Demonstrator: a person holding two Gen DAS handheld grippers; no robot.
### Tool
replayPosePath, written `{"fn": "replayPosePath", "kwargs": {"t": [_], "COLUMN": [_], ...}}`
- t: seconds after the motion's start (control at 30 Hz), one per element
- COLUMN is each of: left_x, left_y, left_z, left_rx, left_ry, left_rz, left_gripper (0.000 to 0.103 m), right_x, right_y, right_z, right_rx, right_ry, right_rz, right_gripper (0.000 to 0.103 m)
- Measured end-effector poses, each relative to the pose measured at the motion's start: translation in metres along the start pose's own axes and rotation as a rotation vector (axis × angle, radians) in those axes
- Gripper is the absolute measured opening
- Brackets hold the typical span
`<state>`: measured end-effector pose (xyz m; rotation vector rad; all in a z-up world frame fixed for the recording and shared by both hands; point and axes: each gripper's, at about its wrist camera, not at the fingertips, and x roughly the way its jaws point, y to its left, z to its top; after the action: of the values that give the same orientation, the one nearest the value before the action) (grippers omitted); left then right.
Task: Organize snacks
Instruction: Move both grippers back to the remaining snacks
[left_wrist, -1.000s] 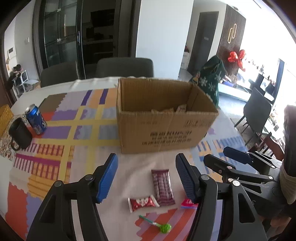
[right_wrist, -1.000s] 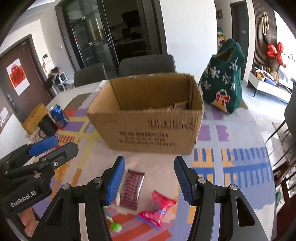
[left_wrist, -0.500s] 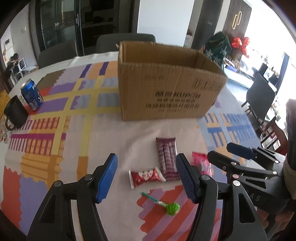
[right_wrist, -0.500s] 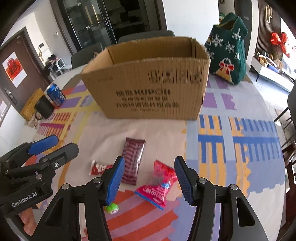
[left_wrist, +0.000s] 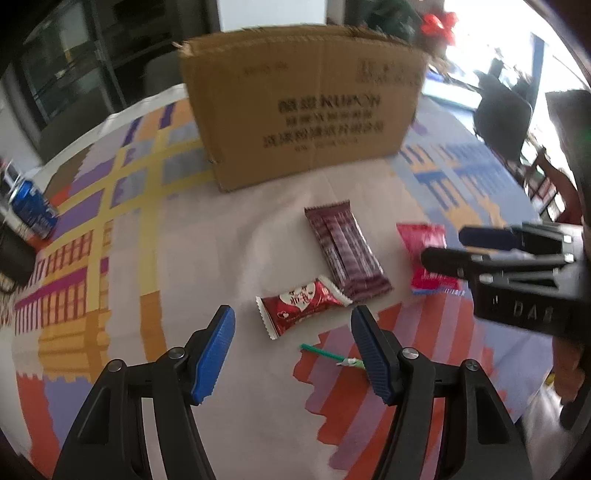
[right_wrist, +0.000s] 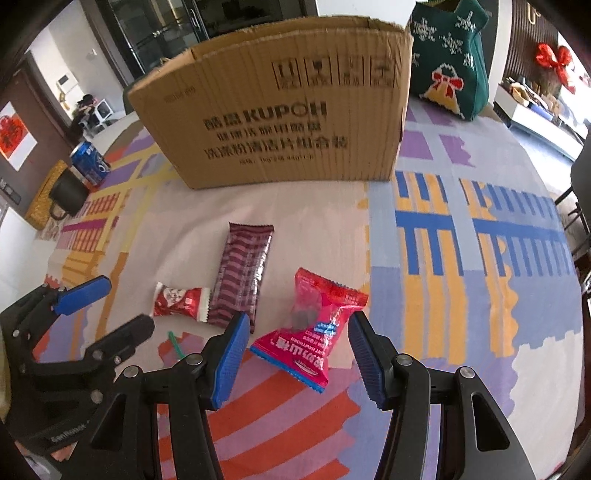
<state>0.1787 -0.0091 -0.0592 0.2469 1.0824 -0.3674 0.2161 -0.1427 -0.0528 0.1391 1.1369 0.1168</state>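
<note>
A small red candy wrapper (left_wrist: 301, 301) lies just ahead of my open left gripper (left_wrist: 293, 326); it also shows in the right wrist view (right_wrist: 181, 302). A dark purple snack bar (left_wrist: 345, 253) (right_wrist: 243, 273) lies beyond it. A pink-red snack bag (right_wrist: 312, 330) (left_wrist: 428, 258) lies between the fingers of my open right gripper (right_wrist: 295, 332). A green lollipop stick (left_wrist: 325, 355) (right_wrist: 175, 344) lies beside the left gripper's right finger. A cardboard box (left_wrist: 303, 103) (right_wrist: 284, 110) stands behind the snacks.
The table carries a patterned cloth (right_wrist: 461, 229). A blue can (right_wrist: 90, 162) and black mug (right_wrist: 68, 194) stand at the far left. A green Christmas bag (right_wrist: 450, 55) stands behind the box at the right. Dark chairs stand beyond the table.
Both grippers have moved down and forward toward the snacks. The right gripper's fingers now straddle the pink-red bag; the left gripper is close behind the red candy. Both stay open.
</note>
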Motion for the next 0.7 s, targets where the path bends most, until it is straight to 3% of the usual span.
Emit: {"fn": "replayPosePath", "kwargs": {"t": [0.27, 0.5, 0.7], "left_x": [0.028, 0.045, 0.055], "left_y": [-0.001, 0.001, 0.004], "left_z": [0.004, 0.01, 0.007], "left_rx": [0.082, 0.082, 0.041], "left_ry": [0.038, 0.058, 0.075], "left_rz": [-0.001, -0.019, -0.047], "left_gripper": [0.065, 0.063, 0.041], "right_x": [0.021, 0.031, 0.037], "right_y": [-0.003, -0.001, 0.0], "right_z": [0.0, 0.002, 0.002], "right_rx": [0.035, 0.031, 0.021], "right_ry": [0.044, 0.054, 0.061], "right_rz": [-0.022, -0.044, -0.052], "right_gripper": [0.057, 0.057, 0.056]}}
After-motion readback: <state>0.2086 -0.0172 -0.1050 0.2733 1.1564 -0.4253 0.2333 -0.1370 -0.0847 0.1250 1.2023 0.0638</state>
